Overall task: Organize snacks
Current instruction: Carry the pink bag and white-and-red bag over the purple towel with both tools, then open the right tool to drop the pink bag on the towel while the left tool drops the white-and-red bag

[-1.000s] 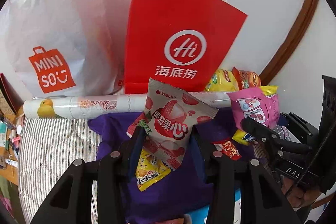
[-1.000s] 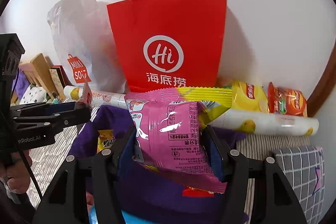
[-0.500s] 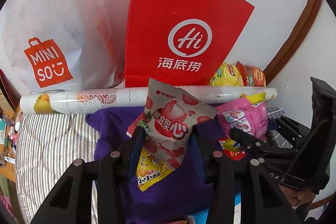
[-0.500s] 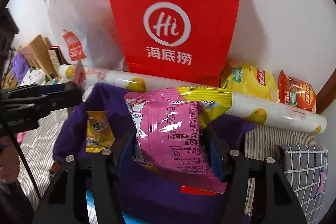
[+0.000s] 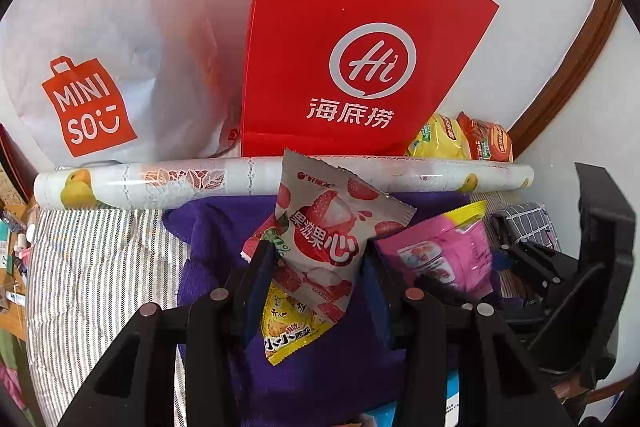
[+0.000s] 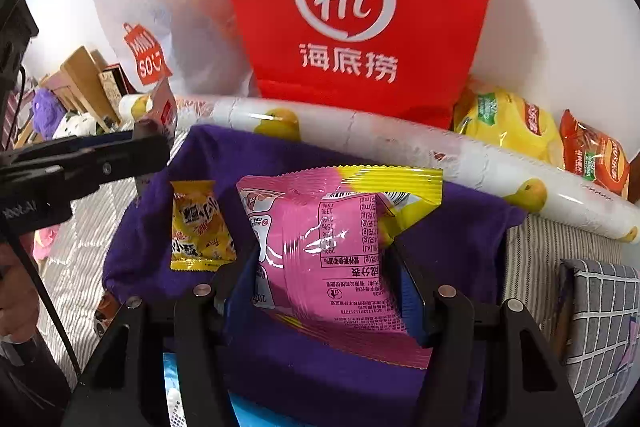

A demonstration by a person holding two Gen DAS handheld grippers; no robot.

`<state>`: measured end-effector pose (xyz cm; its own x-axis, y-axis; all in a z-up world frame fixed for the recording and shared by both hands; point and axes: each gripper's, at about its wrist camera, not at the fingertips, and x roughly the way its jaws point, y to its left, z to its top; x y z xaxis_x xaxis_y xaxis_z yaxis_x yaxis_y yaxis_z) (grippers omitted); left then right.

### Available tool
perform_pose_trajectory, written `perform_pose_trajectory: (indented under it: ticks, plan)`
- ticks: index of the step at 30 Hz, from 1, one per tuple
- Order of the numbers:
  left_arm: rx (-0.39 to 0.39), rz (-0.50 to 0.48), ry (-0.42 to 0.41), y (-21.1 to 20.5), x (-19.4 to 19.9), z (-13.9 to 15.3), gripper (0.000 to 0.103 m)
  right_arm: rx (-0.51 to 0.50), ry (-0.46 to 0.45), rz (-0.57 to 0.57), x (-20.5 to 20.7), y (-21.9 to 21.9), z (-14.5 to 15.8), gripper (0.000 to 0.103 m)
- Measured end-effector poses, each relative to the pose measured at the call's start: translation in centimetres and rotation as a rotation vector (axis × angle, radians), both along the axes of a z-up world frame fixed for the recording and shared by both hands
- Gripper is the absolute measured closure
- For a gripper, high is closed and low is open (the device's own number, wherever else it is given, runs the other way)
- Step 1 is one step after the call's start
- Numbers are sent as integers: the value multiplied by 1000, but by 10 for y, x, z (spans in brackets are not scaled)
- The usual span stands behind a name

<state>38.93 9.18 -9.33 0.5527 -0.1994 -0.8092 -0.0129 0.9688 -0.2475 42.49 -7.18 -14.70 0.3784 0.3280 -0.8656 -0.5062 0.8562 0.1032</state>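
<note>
Left gripper (image 5: 318,259): clamped on a lychee jelly packet (image 5: 328,227), white and red, held upright above the purple cloth (image 5: 224,227).

Right gripper (image 6: 324,263): clamped on a pink snack packet (image 6: 332,247) with a yellow sealed top edge, printed back facing the camera, over the same purple cloth (image 6: 460,227).

Yellow snack packet (image 6: 200,227): lying flat on the purple cloth near its left edge, just beside the pink packet. In the left wrist view it shows only partly (image 5: 288,331), below and behind the lychee jelly packet.

Patterned roll (image 5: 160,183): white with a lemon print, lying along the far edge of the purple cloth, between the cloth and the bags.

Red paper bag (image 5: 352,47): upright against the wall behind the roll, white cord handles, "Hi" logo.

White Miniso bag (image 5: 100,47): standing left of the red bag, touching it.

Yellow chip bag (image 6: 508,127) and orange chip bag (image 6: 592,155): side by side behind the roll's right end.

Striped bedding (image 5: 88,267): under the cloth, showing at its left.

Checked cushion (image 6: 600,307): at the right edge; mostly seen from the right wrist.

Cluttered desk and plush toys (image 6: 60,107): far left, seen from the right wrist.

Cross views: each camera shows the other gripper side-on, the left one (image 6: 156,135) at the cloth's far left corner.
</note>
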Motion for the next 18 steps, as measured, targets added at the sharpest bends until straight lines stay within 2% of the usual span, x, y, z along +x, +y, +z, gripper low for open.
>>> perform_pose_trajectory:
  ticks: [5, 11, 15, 18]
  plan:
    - [4, -17, 1, -4, 1, -2, 61, -29, 45, 13, 3, 7, -15, 41]
    - [3, -28, 22, -7, 3, -8, 61, -63, 113, -22, 12, 2, -28, 39]
    - [-15, -51, 50, -12, 6, -17, 61, -86, 37, -10, 7, -2, -13, 27]
    - [-44, -77, 82, -18, 9, -26, 61, -81, -5, -23, 5, -10, 0, 24]
